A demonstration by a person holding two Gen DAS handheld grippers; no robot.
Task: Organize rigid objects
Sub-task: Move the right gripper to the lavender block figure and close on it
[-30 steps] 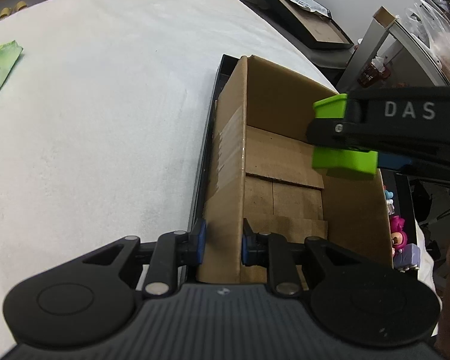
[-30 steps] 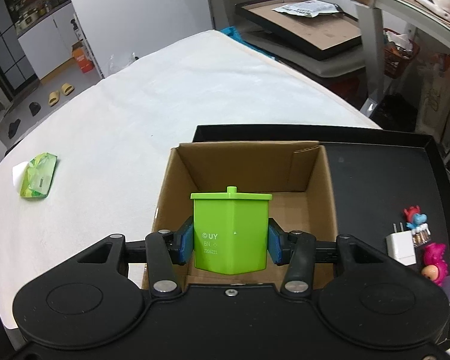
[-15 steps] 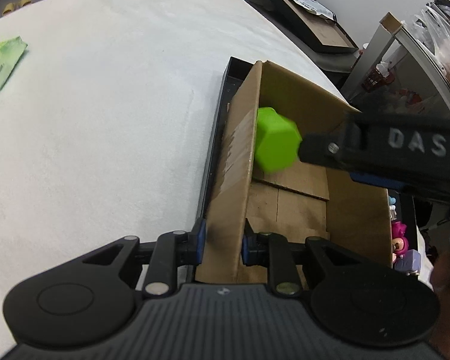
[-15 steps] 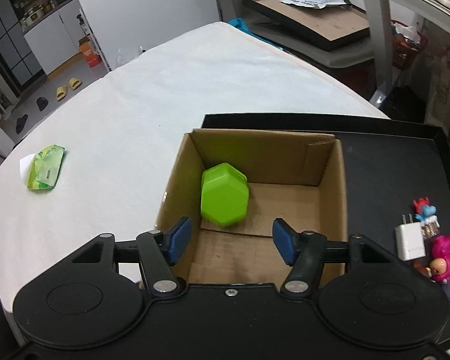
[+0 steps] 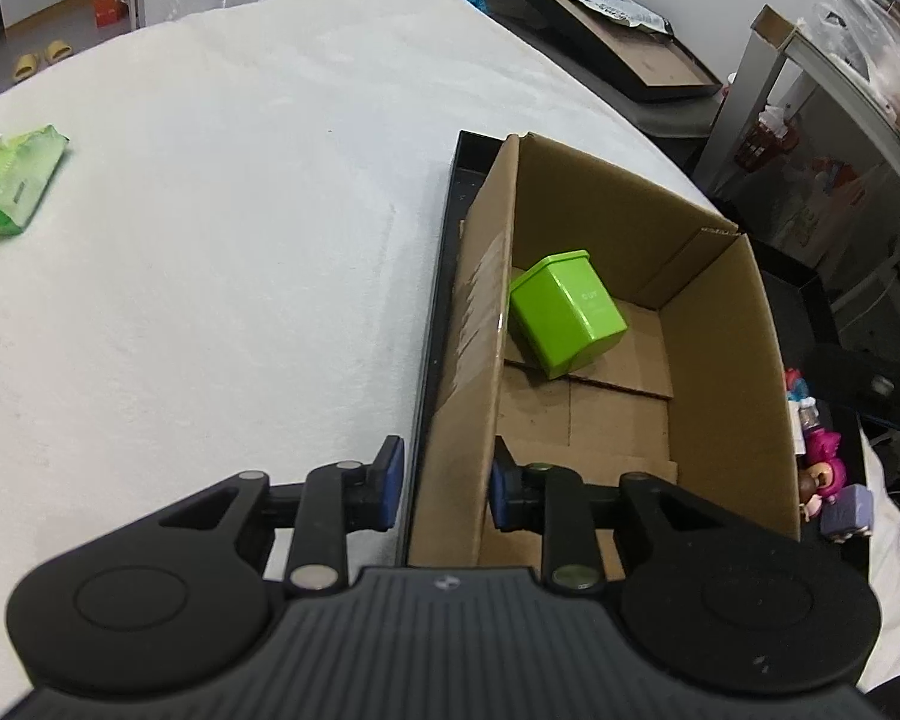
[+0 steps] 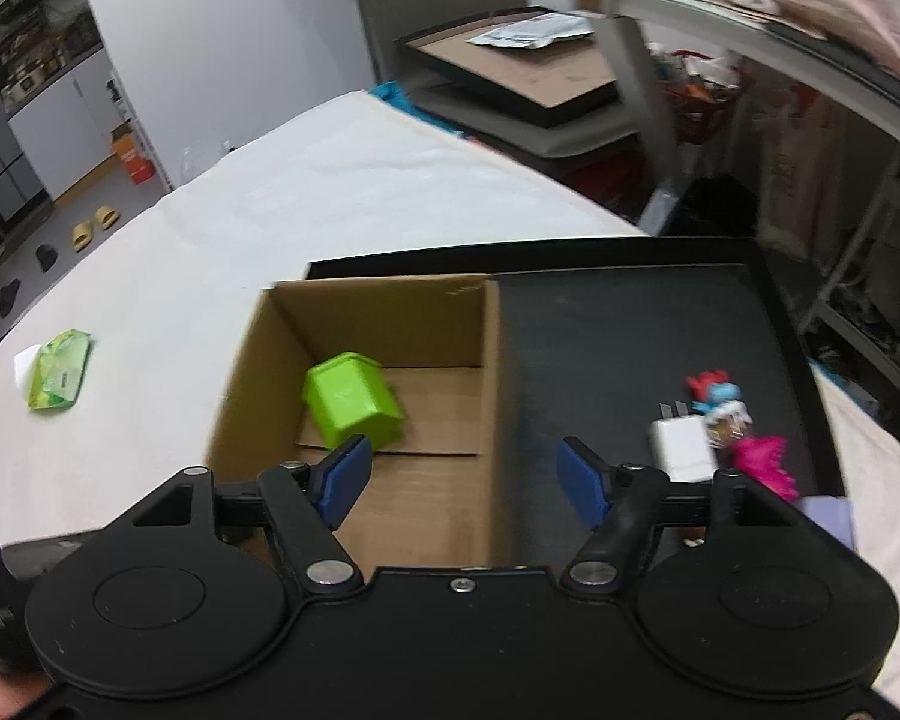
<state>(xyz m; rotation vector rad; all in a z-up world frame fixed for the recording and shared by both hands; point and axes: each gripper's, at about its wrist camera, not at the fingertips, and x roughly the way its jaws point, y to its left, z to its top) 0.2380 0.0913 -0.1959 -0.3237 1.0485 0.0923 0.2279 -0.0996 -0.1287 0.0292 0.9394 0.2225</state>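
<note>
cardboard box [image 5: 714, 324] sits on the black tray [image 6: 630, 324], and the green hexagonal container [image 5: 564, 312] lies tipped on its side on the box floor, against the left wall. left gripper [image 5: 441, 480] straddles that near left wall, one blue pad outside and one inside; the outer pad looks a little clear of the cardboard, so i cannot tell whether it is truly clamped or only loosely around the wall. right gripper [image 6: 459, 474] hangs above the box's right wall with its jaws spread wide and nothing between them. beside it on the tray wait a white charger plug [image 6: 681, 450], a pink toy figure [image 6: 762, 462] and a blue and red toy [image 6: 714, 393], bunched close together. risk from here, as i judge it: wide jaws coming down on that cluster could catch two things at once or knock a toy off the tray edge, and if the left hold is slack the box may slide when the next piece is dropped in.
</note>
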